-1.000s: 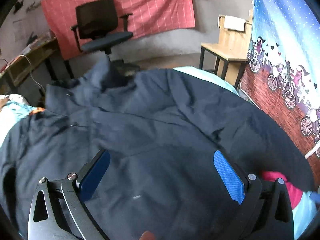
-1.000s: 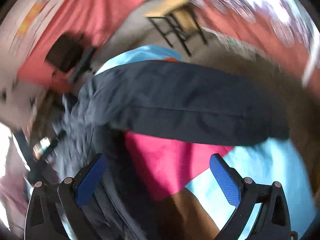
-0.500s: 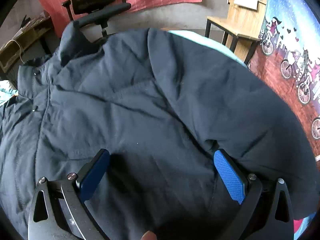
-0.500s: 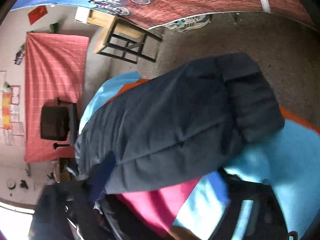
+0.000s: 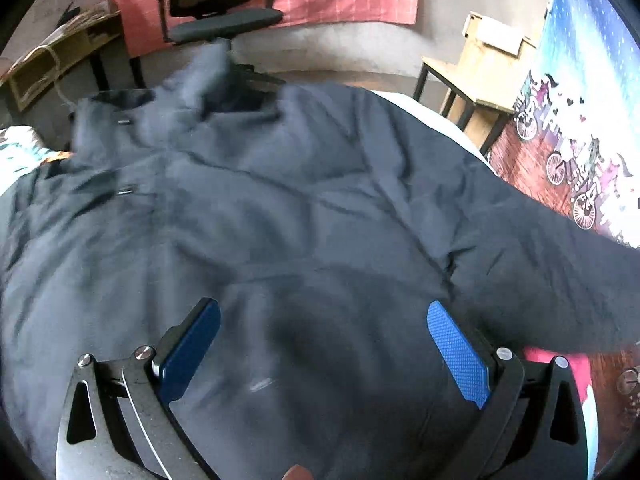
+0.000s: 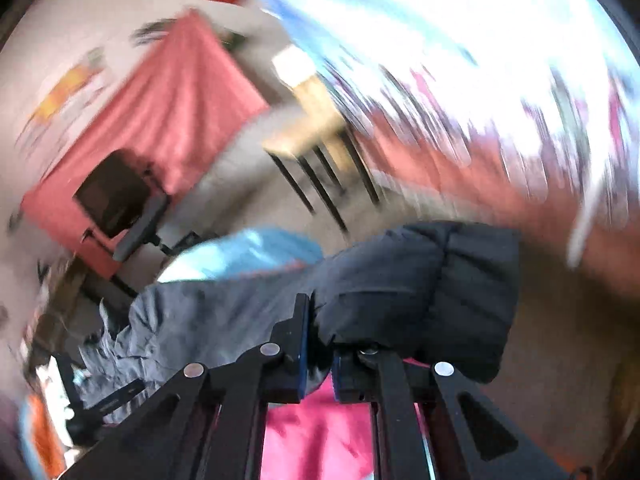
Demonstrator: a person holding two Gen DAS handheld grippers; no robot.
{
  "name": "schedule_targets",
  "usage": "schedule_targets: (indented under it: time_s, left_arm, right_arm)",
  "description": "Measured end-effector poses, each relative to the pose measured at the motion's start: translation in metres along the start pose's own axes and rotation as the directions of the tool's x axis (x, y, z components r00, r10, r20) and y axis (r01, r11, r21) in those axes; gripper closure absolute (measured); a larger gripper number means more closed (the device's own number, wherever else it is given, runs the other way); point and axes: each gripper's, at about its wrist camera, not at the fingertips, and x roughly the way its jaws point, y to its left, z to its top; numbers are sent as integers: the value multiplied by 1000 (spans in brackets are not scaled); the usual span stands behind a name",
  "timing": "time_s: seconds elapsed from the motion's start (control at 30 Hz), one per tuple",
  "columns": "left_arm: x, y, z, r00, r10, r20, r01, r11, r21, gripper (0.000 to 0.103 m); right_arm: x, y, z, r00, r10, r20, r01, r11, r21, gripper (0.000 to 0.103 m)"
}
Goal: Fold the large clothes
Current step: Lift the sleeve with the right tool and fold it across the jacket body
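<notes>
A large dark navy jacket (image 5: 300, 200) lies spread on the bed, its collar at the far side. My left gripper (image 5: 320, 308) hovers open just above the jacket's body, and nothing sits between its blue pads (image 5: 456, 352). One sleeve (image 5: 560, 272) stretches out to the right. In the blurred right wrist view, my right gripper (image 6: 320, 344) is shut on that sleeve (image 6: 420, 288) near its cuff. The cuff bulges to the right of the jaws and is lifted off the bed.
A black office chair (image 5: 216, 8) stands beyond the collar in front of a red wall cloth. A wooden stool (image 5: 480, 76) and a bicycle-print hanging (image 5: 580, 140) are at the right. The bed cover shows pink (image 6: 320, 440) and light blue (image 6: 248, 248) patches.
My right gripper has closed on the sleeve and risen with it. The sleeve now stretches out to the right. My left gripper shifted over the jacket and stayed open.
</notes>
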Motion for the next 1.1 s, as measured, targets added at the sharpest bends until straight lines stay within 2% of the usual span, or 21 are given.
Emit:
schedule_targets:
  time_s: [0.07, 0.13, 0.27, 0.33, 0.4, 0.47, 0.53, 0.6, 0.67, 0.8, 0.93, 1.03, 1.07, 1.1]
  left_arm:
    - [-23, 17, -6, 1000, 12, 8, -12, 1000, 7, 1]
    - [-44, 31, -12, 999, 40, 30, -41, 999, 15, 1]
    - [-74, 65, -23, 993, 84, 80, -83, 997, -5, 1]
    - [-90, 82, -29, 990, 102, 100, -100, 995, -30, 1]
    - [-105, 102, -36, 984, 127, 125, -121, 991, -58, 1]
    - [-121, 128, -47, 981, 134, 139, -122, 988, -97, 1]
    - [-135, 159, -59, 979, 125, 161, -101, 984, -150, 1]
    - [-144, 190, -70, 976, 146, 162, -108, 969, -223, 1]
    - [-152, 218, -82, 974, 166, 157, -114, 947, -299, 1]
    - [-167, 269, -111, 965, 227, 131, -144, 877, -458, 1]
    - [-178, 300, -133, 961, 253, 112, -149, 814, -561, 1]
    - [-185, 310, -141, 960, 259, 110, -149, 799, -582, 1]
    - [-188, 309, -143, 958, 263, 115, -150, 800, -580, 1]
    - [-191, 309, -143, 957, 264, 121, -149, 802, -579, 1]
  right_arm:
    - [-15, 39, 7, 995, 44, 88, -31, 989, -142, 95]
    - [-29, 84, 7, 983, 113, 144, -71, 961, -269, 95]
    - [-39, 157, -7, 959, 229, 167, -140, 895, -424, 95]
    - [-40, 198, -19, 943, 295, 155, -182, 845, -502, 95]
    - [-39, 239, -38, 922, 371, 111, -243, 778, -579, 95]
    - [-36, 284, -67, 895, 443, 43, -303, 677, -670, 95]
    - [-34, 317, -94, 877, 479, -20, -339, 590, -733, 95]
    - [-30, 349, -124, 861, 500, -91, -374, 501, -781, 95]
    - [-22, 378, -153, 848, 501, -170, -412, 425, -806, 95]
    - [-2, 426, -211, 820, 473, -323, -497, 306, -812, 95]
    - [22, 454, -250, 810, 408, -421, -549, 275, -790, 95]
    - [40, 464, -275, 819, 302, -489, -564, 266, -781, 90]
    - [48, 464, -280, 808, 269, -523, -584, 257, -770, 87]
    - [54, 463, -283, 788, 243, -566, -614, 253, -747, 81]
